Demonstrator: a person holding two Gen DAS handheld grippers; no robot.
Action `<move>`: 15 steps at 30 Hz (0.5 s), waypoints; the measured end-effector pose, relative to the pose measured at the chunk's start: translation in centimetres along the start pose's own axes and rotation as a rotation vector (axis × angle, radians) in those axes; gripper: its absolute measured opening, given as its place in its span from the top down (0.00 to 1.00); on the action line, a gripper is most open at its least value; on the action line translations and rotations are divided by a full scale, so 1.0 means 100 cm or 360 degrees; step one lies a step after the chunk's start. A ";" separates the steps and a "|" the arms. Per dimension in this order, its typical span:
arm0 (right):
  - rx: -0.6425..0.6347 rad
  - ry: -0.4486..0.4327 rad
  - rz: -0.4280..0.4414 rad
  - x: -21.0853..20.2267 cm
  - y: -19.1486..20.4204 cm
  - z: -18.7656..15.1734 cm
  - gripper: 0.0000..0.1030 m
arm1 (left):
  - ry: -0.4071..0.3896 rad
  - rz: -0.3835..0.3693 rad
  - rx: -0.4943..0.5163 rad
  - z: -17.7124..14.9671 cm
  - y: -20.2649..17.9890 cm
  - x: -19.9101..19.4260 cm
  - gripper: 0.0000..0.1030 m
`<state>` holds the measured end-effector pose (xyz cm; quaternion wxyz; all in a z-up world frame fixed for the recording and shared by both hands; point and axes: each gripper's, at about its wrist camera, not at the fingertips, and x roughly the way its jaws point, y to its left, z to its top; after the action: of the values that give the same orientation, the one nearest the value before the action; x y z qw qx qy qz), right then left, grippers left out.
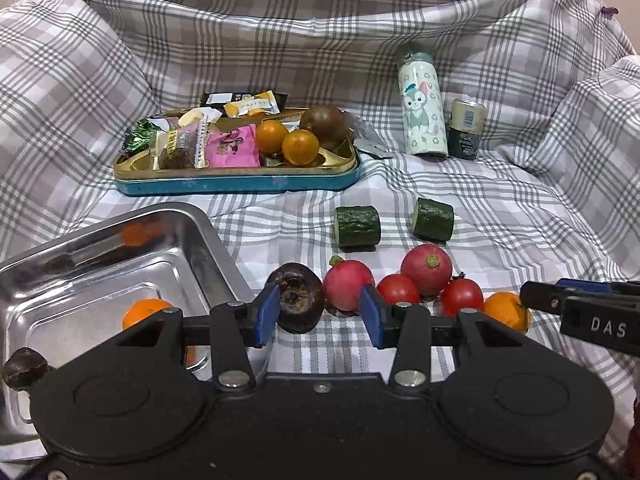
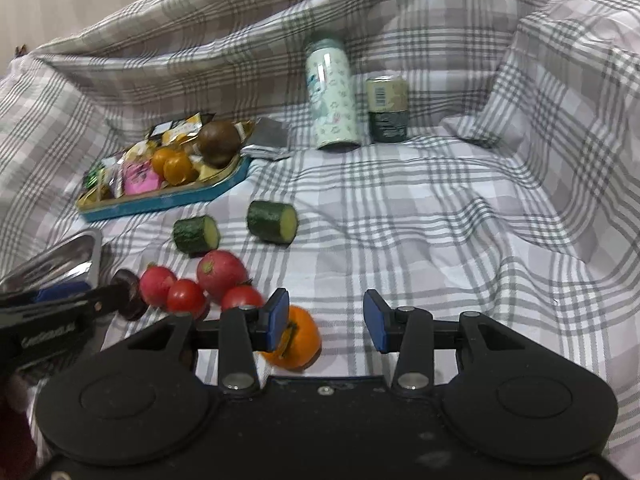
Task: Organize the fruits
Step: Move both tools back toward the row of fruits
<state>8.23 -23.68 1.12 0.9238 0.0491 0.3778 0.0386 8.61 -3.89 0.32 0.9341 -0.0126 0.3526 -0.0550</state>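
Bare checked cloth (image 2: 440,240) lies open rightward; cucumber pieces (image 2: 272,222) and clustered tomatoes (image 2: 186,296) crowd the left.

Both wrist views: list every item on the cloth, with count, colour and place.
steel tray: one, silver, near left; holds an orange and a dark fruit
blue tin: one, far left; snack packets, two oranges, brown fruit
cucumber pieces: two, green, centre
radishes: two, pink-red, front
tomatoes: two, red, front
dark fruit: one, by tray
orange: one, front
bottle: one, pale green, back
can: one, dark, beside bottle
left gripper: open
right gripper: open
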 end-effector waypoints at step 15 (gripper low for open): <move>-0.0145 0.0130 0.0071 0.015 0.016 -0.007 0.56 | -0.0053 -0.0078 0.0039 -0.018 -0.006 0.001 0.50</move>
<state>8.69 -21.87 -0.22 0.9078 0.0137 0.4118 0.0784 7.43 -4.45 -1.01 0.9383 -0.0107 0.3359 -0.0820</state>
